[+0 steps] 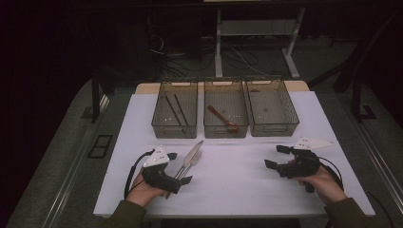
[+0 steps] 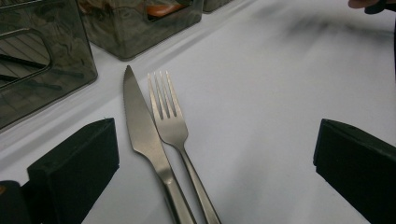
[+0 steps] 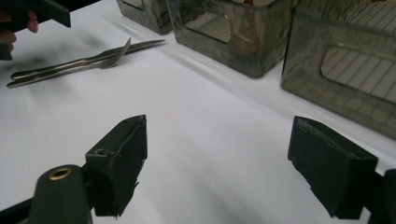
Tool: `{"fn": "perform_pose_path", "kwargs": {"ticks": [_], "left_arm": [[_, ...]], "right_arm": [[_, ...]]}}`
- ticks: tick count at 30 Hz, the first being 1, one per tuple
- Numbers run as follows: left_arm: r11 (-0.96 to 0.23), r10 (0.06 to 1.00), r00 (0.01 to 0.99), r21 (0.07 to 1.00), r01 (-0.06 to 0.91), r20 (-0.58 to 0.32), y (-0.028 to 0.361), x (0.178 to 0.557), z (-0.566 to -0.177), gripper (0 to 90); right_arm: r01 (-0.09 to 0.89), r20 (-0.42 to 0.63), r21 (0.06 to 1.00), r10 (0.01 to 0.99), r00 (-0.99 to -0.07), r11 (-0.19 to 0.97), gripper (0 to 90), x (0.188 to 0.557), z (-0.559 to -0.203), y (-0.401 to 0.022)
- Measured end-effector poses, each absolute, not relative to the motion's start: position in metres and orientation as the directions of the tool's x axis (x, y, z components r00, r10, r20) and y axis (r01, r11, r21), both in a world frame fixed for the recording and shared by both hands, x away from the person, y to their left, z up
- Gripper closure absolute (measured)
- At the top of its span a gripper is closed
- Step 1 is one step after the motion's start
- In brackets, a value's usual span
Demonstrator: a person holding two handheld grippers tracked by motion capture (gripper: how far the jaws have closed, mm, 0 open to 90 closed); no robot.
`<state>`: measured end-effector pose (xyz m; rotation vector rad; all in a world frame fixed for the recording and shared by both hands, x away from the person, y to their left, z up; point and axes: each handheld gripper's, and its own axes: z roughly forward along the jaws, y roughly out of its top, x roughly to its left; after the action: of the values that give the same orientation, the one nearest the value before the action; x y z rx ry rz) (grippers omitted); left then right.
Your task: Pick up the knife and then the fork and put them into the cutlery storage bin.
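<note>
A steel knife and a steel fork lie side by side on the white table, tips pointing toward the bins. My left gripper is open and straddles their handles. In the left gripper view the knife and fork run between the wide-apart jaws. My right gripper is open over bare table at the right, holding nothing. In the right gripper view the knife and fork lie far off at the upper left, near the other hand.
Three clear bins stand in a row at the back: the left bin holds dark chopsticks, the middle bin a wooden spoon, the right bin looks empty. The table's front edge is near both hands.
</note>
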<state>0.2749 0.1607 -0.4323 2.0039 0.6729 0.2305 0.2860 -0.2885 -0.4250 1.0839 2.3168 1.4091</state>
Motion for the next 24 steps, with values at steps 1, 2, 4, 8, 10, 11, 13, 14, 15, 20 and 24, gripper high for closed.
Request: {"fn": "perform_pose_path", "kwargs": {"ticks": [1, 2, 4, 8, 10, 11, 13, 14, 15, 20, 24], "left_arm": [[-0.373, 0.548, 0.828, 0.853, 0.365, -0.115, 0.161, 0.275, -0.432, 0.0], [-0.375, 0.549, 0.828, 0.852, 0.366, -0.114, 0.161, 0.275, -0.432, 0.0], [-0.370, 0.551, 0.826, 0.853, 0.369, -0.118, 0.161, 0.275, -0.432, 0.0], [-0.375, 0.550, 0.826, 0.849, 0.372, -0.119, 0.161, 0.275, -0.431, 0.0], [-0.375, 0.553, 0.825, 0.849, 0.372, -0.118, 0.162, 0.273, -0.430, 0.2], [-0.373, 0.555, 0.824, 0.850, 0.372, -0.117, 0.162, 0.273, -0.429, 2.0], [-0.372, 0.564, 0.818, 0.848, 0.377, -0.116, 0.162, 0.273, -0.429, 4.7], [-0.373, 0.567, 0.815, 0.847, 0.380, -0.116, 0.162, 0.273, -0.429, 7.7], [-0.374, 0.572, 0.812, 0.844, 0.384, -0.116, 0.163, 0.273, -0.429, 12.2], [-0.379, 0.581, 0.806, 0.836, 0.396, -0.118, 0.165, 0.275, -0.428, 24.0], [-0.370, 0.602, 0.790, 0.834, 0.409, -0.119, 0.167, 0.278, -0.426, 43.3]], "right_arm": [[0.477, 0.181, 0.838, 0.689, -0.702, 0.265, 18.9, 0.283, -0.426, -0.290], [0.477, 0.181, 0.838, 0.689, -0.702, 0.266, 18.6, 0.281, -0.428, -0.291], [0.469, 0.169, 0.838, 0.685, -0.709, 0.278, 18.1, 0.276, -0.431, -0.293], [0.465, 0.154, 0.836, 0.688, -0.709, 0.292, 18.1, 0.269, -0.437, -0.298], [0.467, 0.154, 0.834, 0.690, -0.707, 0.292, 18.1, 0.267, -0.439, -0.301], [0.468, 0.153, 0.834, 0.693, -0.704, 0.292, 18.1, 0.265, -0.439, -0.302], [0.462, 0.151, 0.839, 0.691, -0.707, 0.289, 18.1, 0.263, -0.439, -0.304], [0.463, 0.154, 0.839, 0.692, -0.705, 0.285, 18.1, 0.262, -0.439, -0.304], [0.465, 0.156, 0.837, 0.691, -0.706, 0.287, 18.1, 0.262, -0.440, -0.304], [0.464, 0.144, 0.832, 0.689, -0.711, 0.304, 18.1, 0.262, -0.441, -0.302], [0.464, 0.145, 0.831, 0.687, -0.712, 0.306, 18.1, 0.262, -0.441, -0.301]]}}
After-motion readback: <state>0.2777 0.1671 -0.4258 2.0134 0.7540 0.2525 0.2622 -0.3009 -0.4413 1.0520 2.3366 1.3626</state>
